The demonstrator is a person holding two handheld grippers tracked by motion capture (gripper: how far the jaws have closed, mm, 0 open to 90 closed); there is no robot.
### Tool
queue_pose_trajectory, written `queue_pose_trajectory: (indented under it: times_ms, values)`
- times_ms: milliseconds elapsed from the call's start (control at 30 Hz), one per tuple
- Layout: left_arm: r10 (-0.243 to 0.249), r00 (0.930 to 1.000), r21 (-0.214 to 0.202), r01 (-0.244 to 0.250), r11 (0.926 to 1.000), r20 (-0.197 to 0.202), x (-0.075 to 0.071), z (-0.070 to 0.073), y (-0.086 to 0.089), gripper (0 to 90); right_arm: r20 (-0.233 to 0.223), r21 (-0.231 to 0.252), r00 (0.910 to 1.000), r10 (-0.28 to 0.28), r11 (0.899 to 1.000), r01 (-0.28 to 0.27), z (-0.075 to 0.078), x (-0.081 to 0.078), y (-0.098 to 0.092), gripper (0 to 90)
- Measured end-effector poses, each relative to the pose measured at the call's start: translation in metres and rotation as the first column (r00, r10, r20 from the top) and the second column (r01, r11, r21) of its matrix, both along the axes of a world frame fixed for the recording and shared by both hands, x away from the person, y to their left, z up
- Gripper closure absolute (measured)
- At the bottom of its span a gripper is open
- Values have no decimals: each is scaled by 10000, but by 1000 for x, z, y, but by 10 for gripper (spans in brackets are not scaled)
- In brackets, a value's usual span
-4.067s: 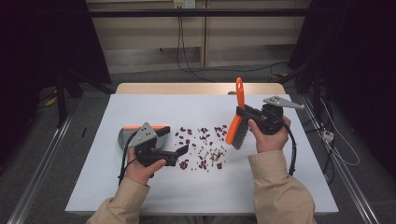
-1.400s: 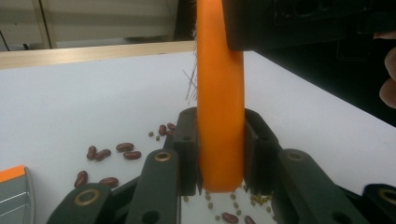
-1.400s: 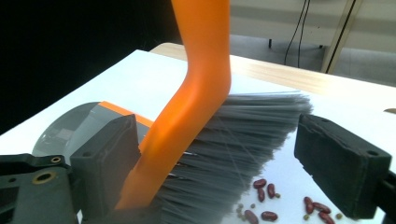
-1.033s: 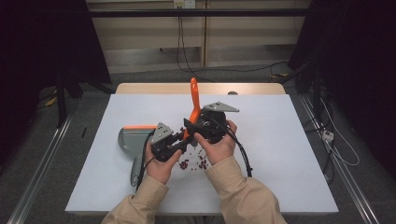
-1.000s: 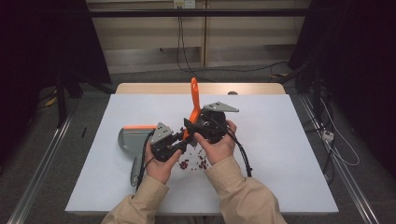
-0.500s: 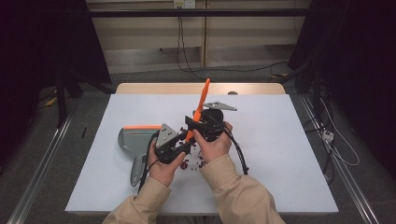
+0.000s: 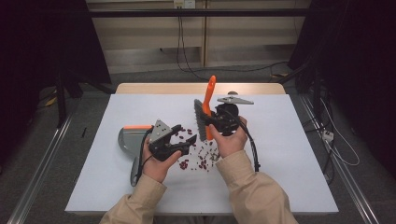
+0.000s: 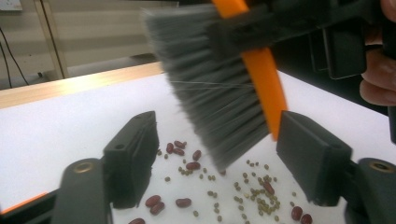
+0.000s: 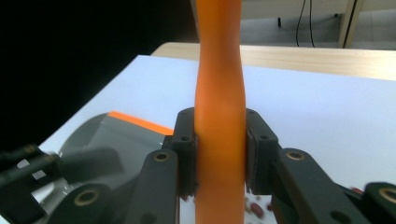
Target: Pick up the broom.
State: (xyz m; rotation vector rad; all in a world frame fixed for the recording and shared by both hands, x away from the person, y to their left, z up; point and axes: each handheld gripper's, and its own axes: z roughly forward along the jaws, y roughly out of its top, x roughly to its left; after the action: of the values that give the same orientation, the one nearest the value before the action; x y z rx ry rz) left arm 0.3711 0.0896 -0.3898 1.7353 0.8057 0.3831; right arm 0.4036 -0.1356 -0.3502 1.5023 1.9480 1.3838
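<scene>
Right gripper view showed your brush (image 9: 219, 116) by its orange handle, standing upright between the pads of your right gripper (image 9: 219, 154), which had just been closing and now pressed on the handle from both sides. From the high view, that brush (image 7: 204, 114) hung above the white table (image 7: 289, 154), handle up and grey bristles turned toward your left, over the far edge of the scattered beans (image 7: 198, 156). Your left gripper (image 7: 183, 142) sat low beside it, and its jaws had just been opening; in the left gripper view they stood moderately apart with nothing pressed between them, the bristles (image 8: 210, 88) hanging in the gap just beyond the pads and the red and small green beans (image 8: 219, 186) lying on the table below. The grey dustpan (image 7: 128, 140) with its orange lip lay flat just left of your left hand, touching nothing else I could make out. Beyond the beans the tabletop ran bare to the right edge and toward the wooden strip at the far edge, leaving you open room on those sides.
</scene>
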Motion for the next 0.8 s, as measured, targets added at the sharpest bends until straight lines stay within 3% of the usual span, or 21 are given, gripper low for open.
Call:
queue_pose_trajectory:
  times_ms: [300, 800]
  values:
    - [-236, 9994, -82, 234, 9997, -259, 8, 4, 15, 147, -121, -522, 9990, 424, 9977, -430, -1, -2, -24, 707]
    - [-627, 9972, 54, 630, 9980, -407, 13, 5, 45, 87, -693, -985, 9961, 538, 9933, -605, -7, -3, -51, 707]
